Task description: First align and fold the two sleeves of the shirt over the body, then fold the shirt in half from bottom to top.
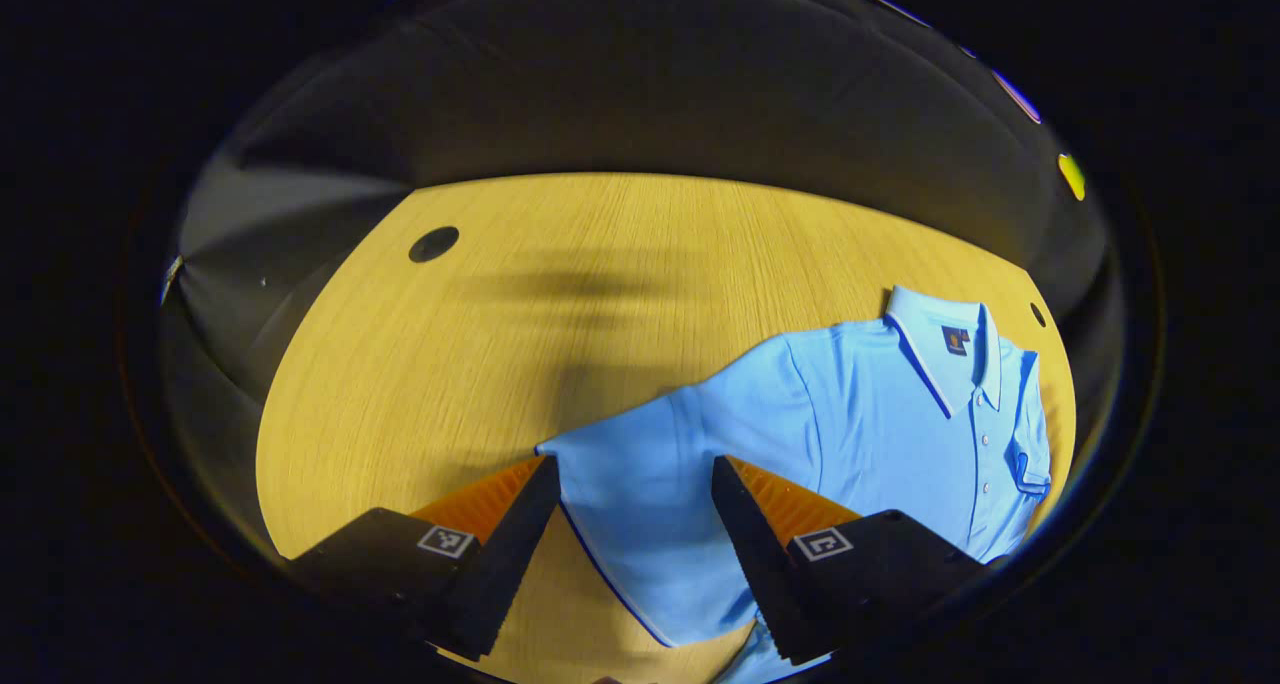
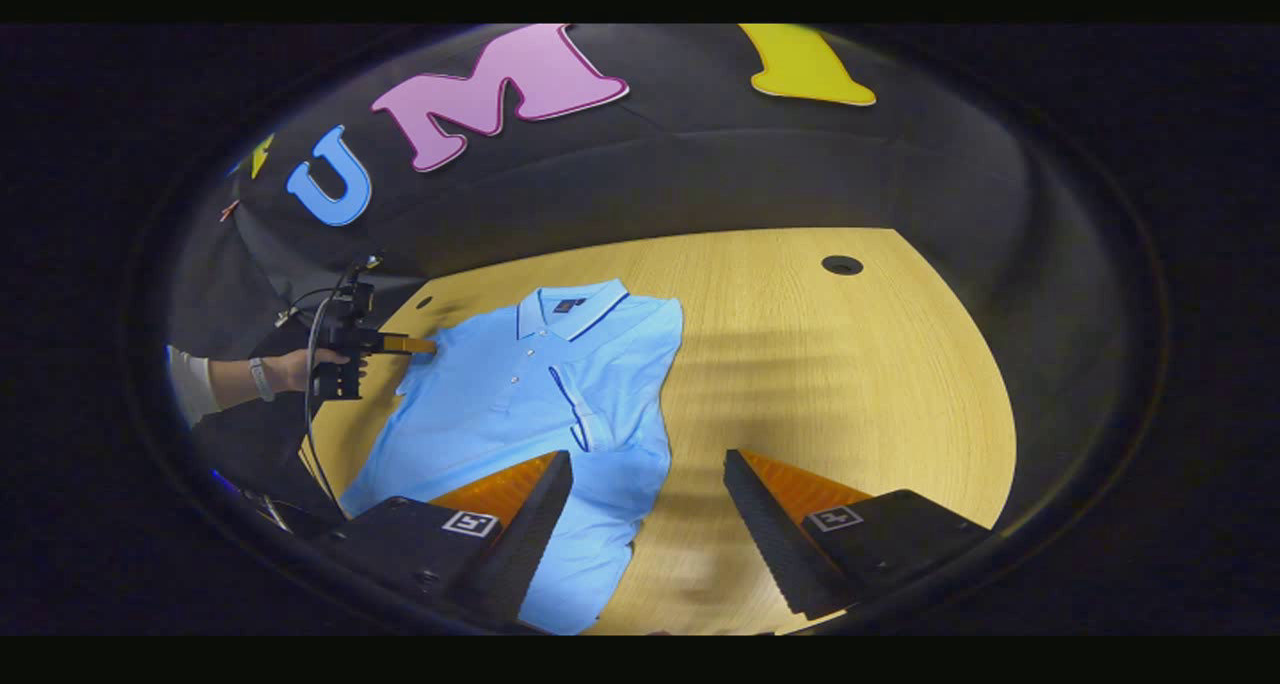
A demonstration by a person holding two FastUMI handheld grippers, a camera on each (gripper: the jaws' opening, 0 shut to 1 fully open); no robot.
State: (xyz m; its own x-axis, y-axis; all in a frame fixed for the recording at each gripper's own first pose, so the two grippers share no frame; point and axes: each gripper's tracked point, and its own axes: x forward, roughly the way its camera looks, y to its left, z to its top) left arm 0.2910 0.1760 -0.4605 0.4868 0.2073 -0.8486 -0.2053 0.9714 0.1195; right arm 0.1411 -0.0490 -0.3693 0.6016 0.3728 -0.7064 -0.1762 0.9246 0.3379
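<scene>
1. Left gripper: jaws spread, hovering over the unfolded sleeve; nothing pinched.
2. Right gripper: jaws spread, empty, above shirt's edge.
3. Shirt: flat on bench, collar at far side, front up.
4. Progress est.: one sleeve looks folded over body; other sleeve plus bottom-to-top fold not yet done.

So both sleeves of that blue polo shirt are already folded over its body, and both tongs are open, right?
Not quite. One sleeve lies folded over the light blue polo shirt, but the other sleeve is spread flat on the wooden table, as the left gripper view shows. Both tongs are open.
</scene>
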